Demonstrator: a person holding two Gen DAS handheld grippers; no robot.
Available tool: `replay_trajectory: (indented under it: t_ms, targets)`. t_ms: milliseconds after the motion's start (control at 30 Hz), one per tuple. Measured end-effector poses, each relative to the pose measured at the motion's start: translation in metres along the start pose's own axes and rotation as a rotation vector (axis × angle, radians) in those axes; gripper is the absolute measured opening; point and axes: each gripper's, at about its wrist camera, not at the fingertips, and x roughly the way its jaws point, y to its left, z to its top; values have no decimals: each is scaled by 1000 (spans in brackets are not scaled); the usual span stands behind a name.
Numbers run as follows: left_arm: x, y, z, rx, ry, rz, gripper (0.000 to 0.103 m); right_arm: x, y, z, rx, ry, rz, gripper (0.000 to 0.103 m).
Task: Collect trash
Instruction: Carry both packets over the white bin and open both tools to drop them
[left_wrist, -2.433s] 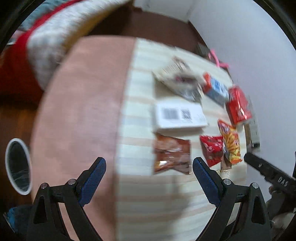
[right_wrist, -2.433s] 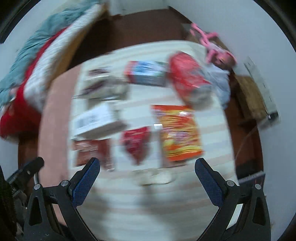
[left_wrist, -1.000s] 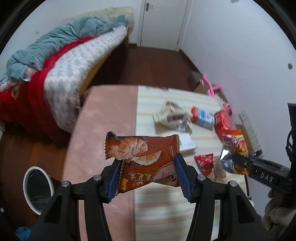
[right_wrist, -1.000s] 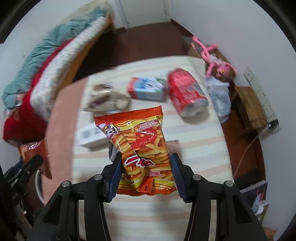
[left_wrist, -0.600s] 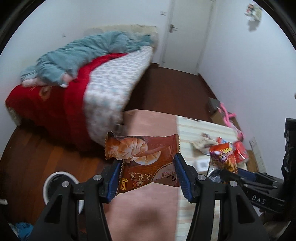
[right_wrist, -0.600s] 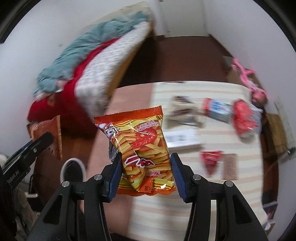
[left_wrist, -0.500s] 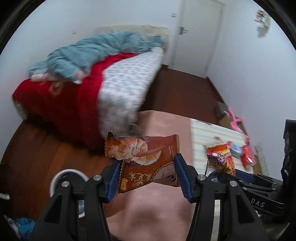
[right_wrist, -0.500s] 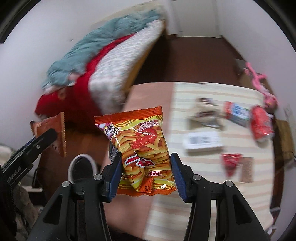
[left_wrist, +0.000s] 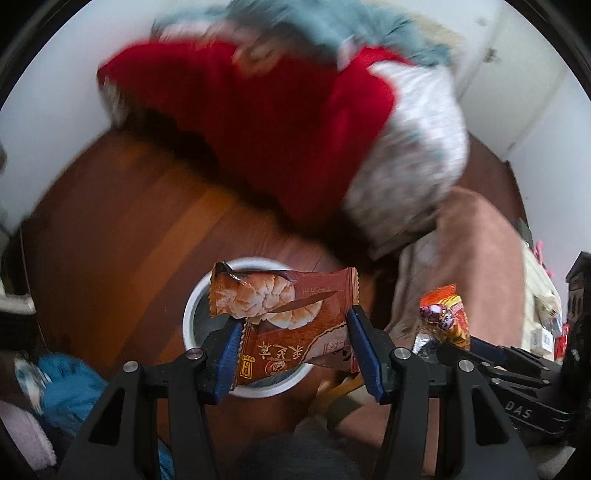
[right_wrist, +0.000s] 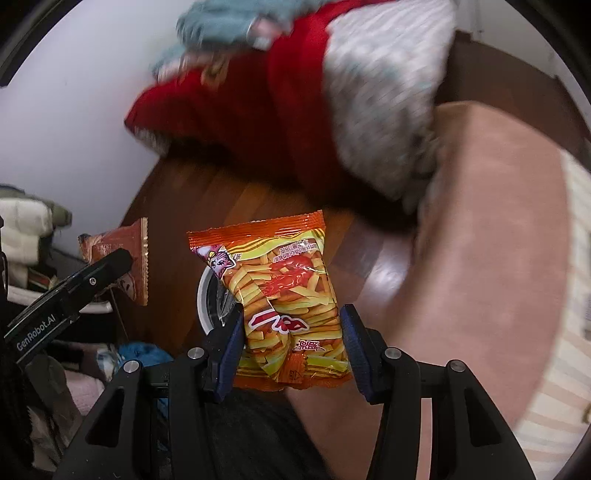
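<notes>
**A:** You swung both loads off the counter (right_wrist: 509, 236), which a second earlier lay straight ahead. Your left hand-held gripper (left_wrist: 293, 349) stayed clenched on the brown snack wrapper (left_wrist: 284, 317), which hung right over the white bin (left_wrist: 192, 306) on the wooden floor (left_wrist: 122, 240). I'd judge the drop was near.

**B:** And your right hand-held gripper (right_wrist: 291, 341)?

**A:** It gripped the orange fries packet (right_wrist: 284, 295), beside the bin's rim. Your left view showed the bin's whole mouth; your right view showed only a sliver of it behind the packet, plus a folded pile by the wall that your left view missed.
</notes>
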Motion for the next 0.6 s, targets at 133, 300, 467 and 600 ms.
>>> replay_trajectory:
  t_ms: [133, 300, 467, 600]
  targets:
    - [59, 49, 1, -87, 133, -32, 52, 72, 23, 8, -18, 118, -14, 53]
    - [115, 84, 5, -158, 236, -30, 64, 148, 39, 10, -17, 241, -37, 53]
    - [145, 107, 0, -220, 279, -13, 95, 203, 36, 9, 10, 344, -33, 53]
    - [140, 120, -4, -241, 273, 14, 98, 226, 38, -1, 3, 402, -3, 68]
